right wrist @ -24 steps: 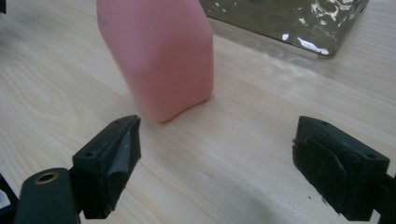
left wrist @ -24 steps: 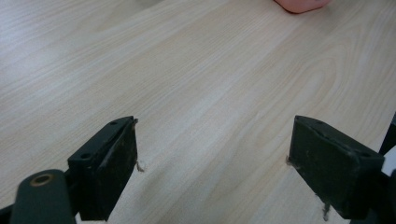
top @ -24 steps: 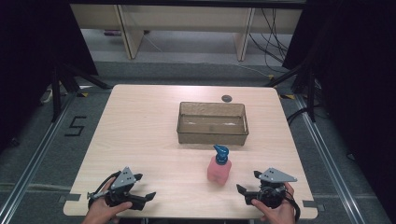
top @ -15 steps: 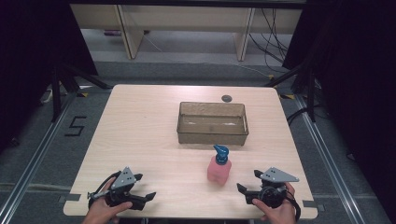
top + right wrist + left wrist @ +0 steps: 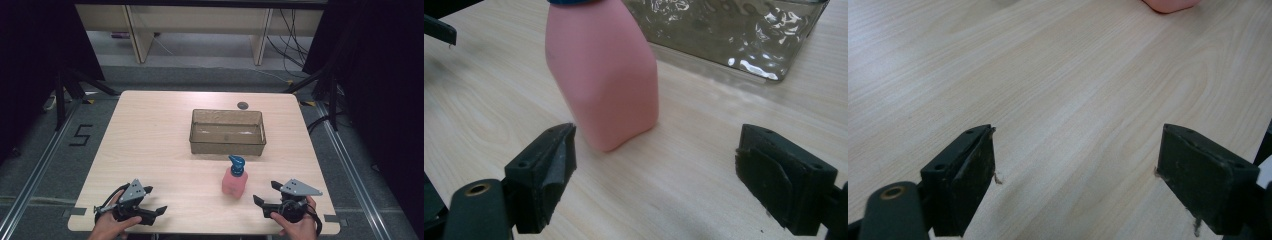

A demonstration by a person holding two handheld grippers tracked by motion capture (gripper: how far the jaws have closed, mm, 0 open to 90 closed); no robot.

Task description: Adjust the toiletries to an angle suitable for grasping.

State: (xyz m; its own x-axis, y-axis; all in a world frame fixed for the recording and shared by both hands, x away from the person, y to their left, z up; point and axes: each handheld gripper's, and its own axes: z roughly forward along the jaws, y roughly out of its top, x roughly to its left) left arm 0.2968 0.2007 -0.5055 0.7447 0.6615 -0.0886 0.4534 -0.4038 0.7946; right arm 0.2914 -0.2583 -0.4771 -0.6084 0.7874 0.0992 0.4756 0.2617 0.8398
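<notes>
- While your left hand rested at the near left corner of the bench (image 5: 150,140), the left claw (image 5: 159,210) sat low over the wood, pointing toward the middle.
- Your left claw stood wide open, both black jaws well apart in the left gripper view, with bare wood grain between them and nothing held.
- At the top edge of that view you had a sliver of the pink soap bottle (image 5: 1169,5), well apart from the jaws.
- Further along, near the middle of the bench and toward its near edge, the pink soap bottle (image 5: 235,181) stood upright with its blue pump cap (image 5: 237,164) on top.
- Behind the bottle, and apart from it, the clear rectangular bin (image 5: 227,146) sat crosswise at the bench's centre; I could make out nothing lying in it.
- Past the bin, close to the far edge, a small dark round spot (image 5: 243,105) marked the wood.
- On your right, the right claw (image 5: 259,201) rested at the near right corner, aimed leftward at the bottle and just short of it.
- Your right claw was wide open too: in the right gripper view the bottle (image 5: 604,75) stood just ahead of the jaws, nearer the left one, touched by neither pad.
- Behind the bottle in that same view, the bin's glossy wall (image 5: 734,30) caught the light.
</notes>
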